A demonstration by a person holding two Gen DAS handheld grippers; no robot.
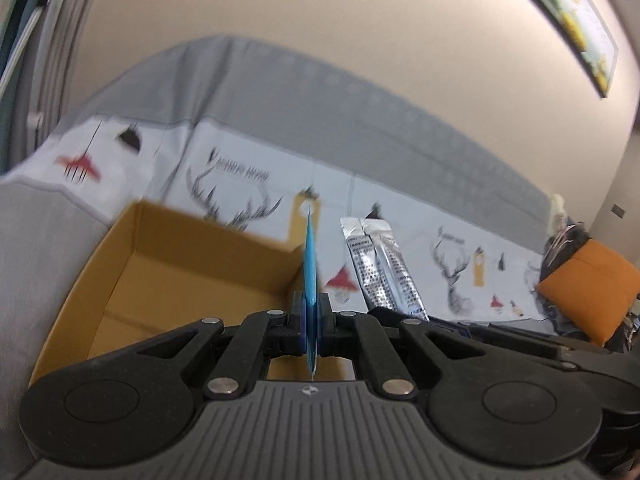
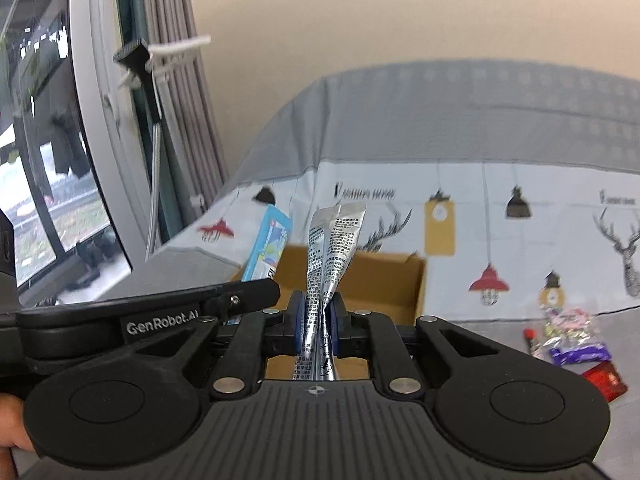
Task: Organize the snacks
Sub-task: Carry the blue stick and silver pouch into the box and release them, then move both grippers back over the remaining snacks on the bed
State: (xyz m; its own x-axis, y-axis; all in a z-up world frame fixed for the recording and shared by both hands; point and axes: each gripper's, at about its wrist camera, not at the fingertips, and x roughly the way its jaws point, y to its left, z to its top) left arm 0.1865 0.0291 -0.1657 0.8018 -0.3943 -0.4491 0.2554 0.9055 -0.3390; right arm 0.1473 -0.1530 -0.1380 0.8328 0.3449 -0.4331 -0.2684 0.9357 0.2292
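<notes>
Left tongs (image 1: 311, 320): clamped on a thin blue packet (image 1: 310, 264), seen edge-on and standing upright between the pads, above the right wall of an open cardboard box (image 1: 132, 280). The same blue packet shows in the right wrist view (image 2: 269, 248), held just left of the box (image 2: 400, 280).

Right tongs (image 2: 318, 318): clamped on a silver foil sachet (image 2: 334, 248) covered in printed text, creased and pinched at its waist, upright, in front of the box opening. In the left wrist view the sachet (image 1: 384, 268) sits just right of the blue packet.

The box rests on a grey surface with a deer-and-lantern patterned cloth (image 2: 520, 232). More wrapped snacks (image 2: 568, 332), including purple and red ones, lie on the surface to the right, well apart from the box. An orange cushion (image 1: 592, 288) lies at far right.
</notes>
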